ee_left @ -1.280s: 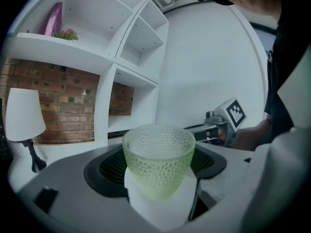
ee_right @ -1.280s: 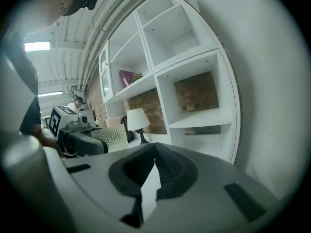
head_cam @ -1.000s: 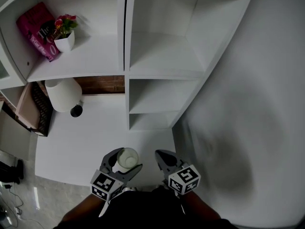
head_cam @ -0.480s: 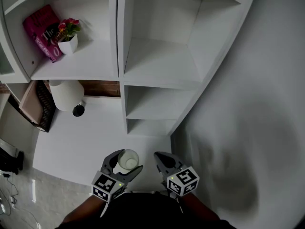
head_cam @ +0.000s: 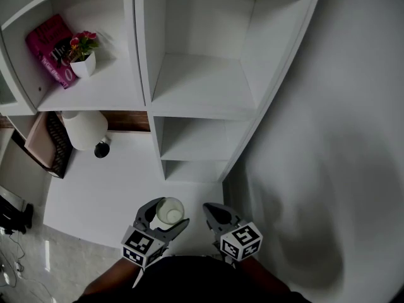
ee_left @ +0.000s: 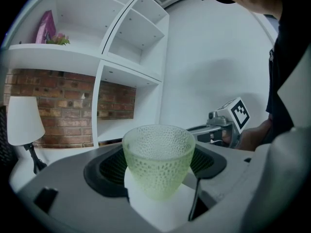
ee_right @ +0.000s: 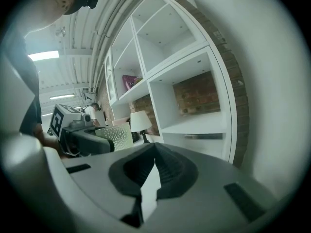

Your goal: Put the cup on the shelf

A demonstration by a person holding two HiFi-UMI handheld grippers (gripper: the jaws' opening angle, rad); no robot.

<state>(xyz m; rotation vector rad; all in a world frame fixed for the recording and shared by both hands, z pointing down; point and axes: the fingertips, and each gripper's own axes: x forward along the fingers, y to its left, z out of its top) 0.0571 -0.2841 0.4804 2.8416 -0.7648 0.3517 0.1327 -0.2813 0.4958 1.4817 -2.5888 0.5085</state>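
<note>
A pale green dimpled cup (ee_left: 158, 163) sits upright between the jaws of my left gripper (ee_left: 159, 169), which is shut on it. From the head view the cup (head_cam: 169, 211) shows as a pale round rim in the left gripper (head_cam: 162, 218) above the white counter (head_cam: 95, 194). My right gripper (head_cam: 216, 215) hangs beside it, shut with nothing held; its jaws meet in the right gripper view (ee_right: 154, 166). The white shelf unit (head_cam: 202, 100) stands ahead with bare compartments.
A white lamp (head_cam: 84, 129) stands on the counter at the left. On the upper left shelf are a pink book (head_cam: 49, 48) and a small potted flower (head_cam: 82, 55). A white wall (head_cam: 341, 137) runs along the right.
The head view has shifted, so the shelf unit sits further left and lower in the picture. Both grippers and the cup keep the same places near the bottom.
</note>
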